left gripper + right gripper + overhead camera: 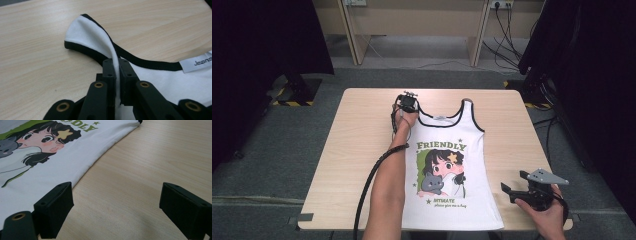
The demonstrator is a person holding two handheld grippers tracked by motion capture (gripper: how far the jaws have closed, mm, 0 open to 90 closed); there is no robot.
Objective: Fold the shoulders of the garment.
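A white tank top (452, 170) lies flat, print up, on the counter (362, 150). The left claw (116, 75) is pinching the top's left strap (100, 42), a fold of white cloth squeezed between its jaws. The right claw (518, 192) is spread wide, low over bare wood just beside the top's right hem edge (100, 157), gripping nothing. This looks like the start of a fold: one strap is secured, the hem is not. Next, the right claw likely needs to slide left onto the hem and close. Nothing else sits on the counter; the left forearm (387, 190) lies along the top's left edge.
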